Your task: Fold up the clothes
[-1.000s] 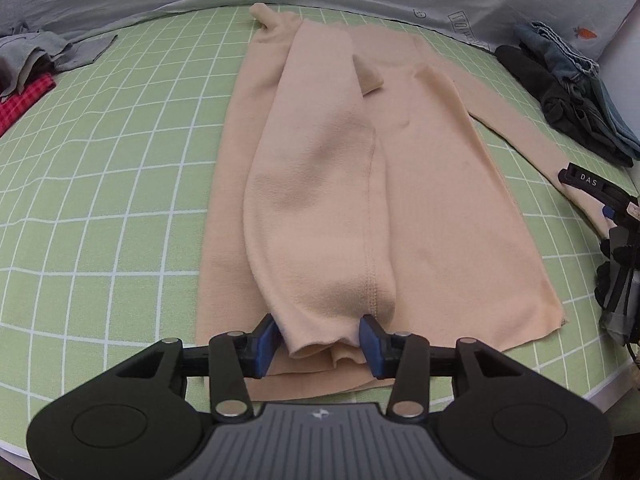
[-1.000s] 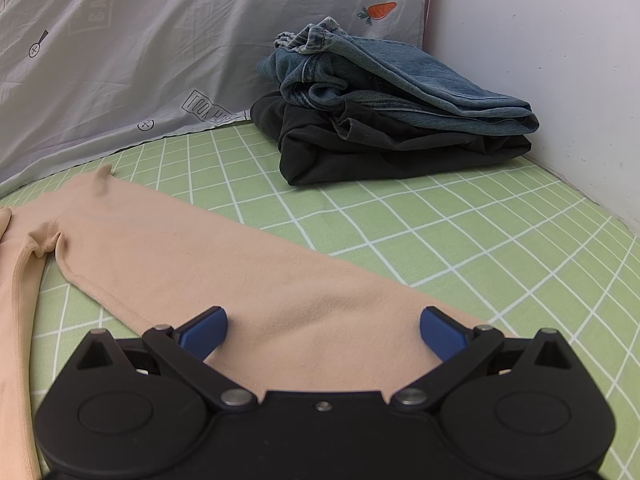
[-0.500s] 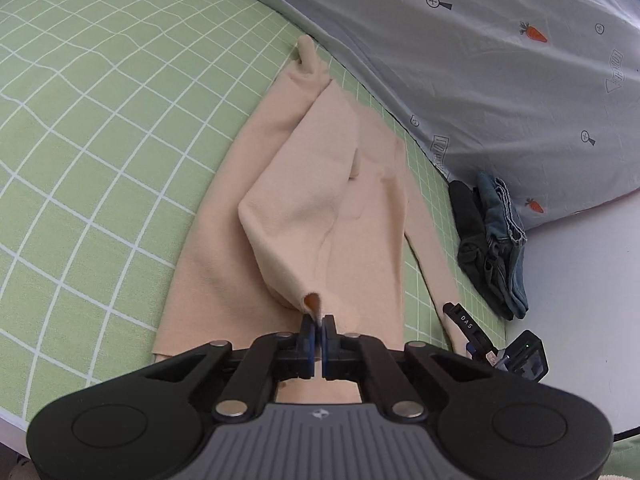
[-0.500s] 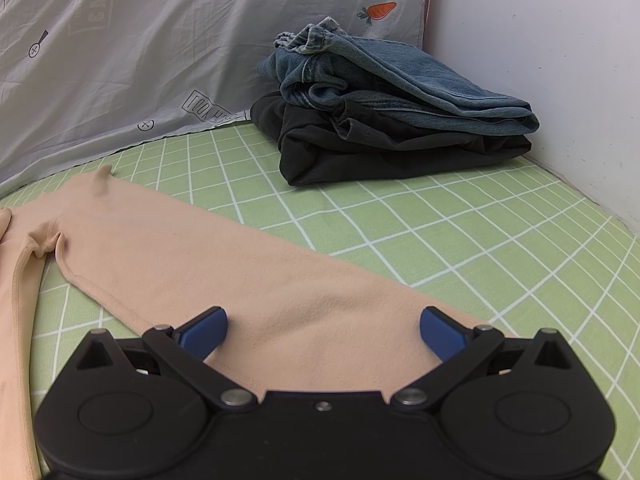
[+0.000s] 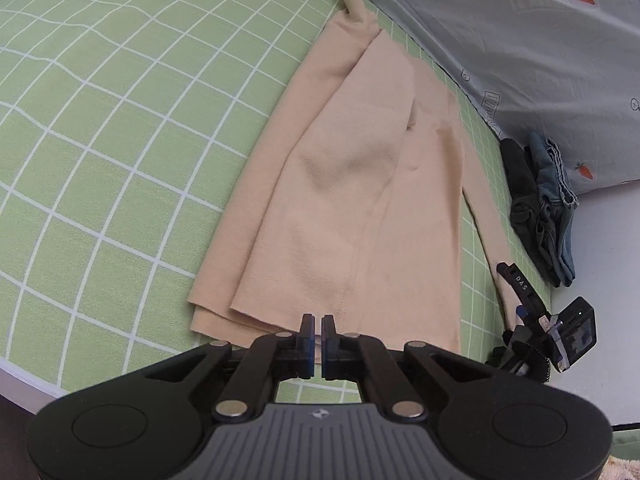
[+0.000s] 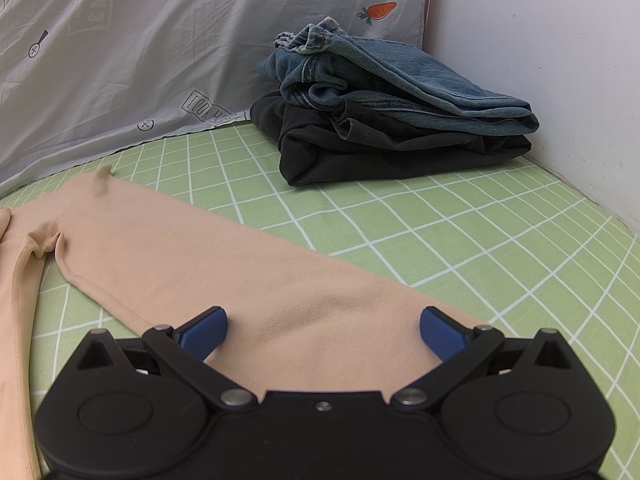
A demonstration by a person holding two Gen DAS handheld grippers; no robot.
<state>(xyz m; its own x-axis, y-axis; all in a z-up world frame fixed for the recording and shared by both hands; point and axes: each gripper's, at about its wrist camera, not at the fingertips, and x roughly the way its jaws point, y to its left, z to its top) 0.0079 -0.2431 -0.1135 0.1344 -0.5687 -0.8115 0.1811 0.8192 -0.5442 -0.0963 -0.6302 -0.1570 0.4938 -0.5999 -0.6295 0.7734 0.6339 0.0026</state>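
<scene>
A peach long-sleeved top (image 5: 360,208) is laid out lengthwise on a green sheet with a white grid (image 5: 120,140) covering a bed. In the left wrist view, the top runs from its neck at about 12 o'clock down to its hem at 6 o'clock. One side panel is folded over the middle, so that a double layer is shown at the hem. The left tongs (image 5: 321,334) are seen closed, blue pads almost touching, just over the hem edge; whether any cloth is pinched between them cannot be told, since only a narrow gap is shown.

At 3 o'clock in that view, the other sleeve (image 5: 486,236) is stretched out towards the right tongs (image 5: 528,312), which are seen only as a black device with a small camera block at the bed's edge.

In the right wrist view, the right tongs (image 6: 322,332) are held wide open — blue pads well apart — low over the cuff end of the sleeve (image 6: 248,280), which passes between them without being pressed. The sleeve is seen running away to 10 o'clock, where it joins the body of the top at the armpit seam.

At 1 o'clock, folded blue jeans (image 6: 392,88) are stacked on a folded black garment (image 6: 384,152), near a white wall (image 6: 540,60). A grey pillowcase printed with carrots (image 6: 140,48) is spread along the far side of the bed.
</scene>
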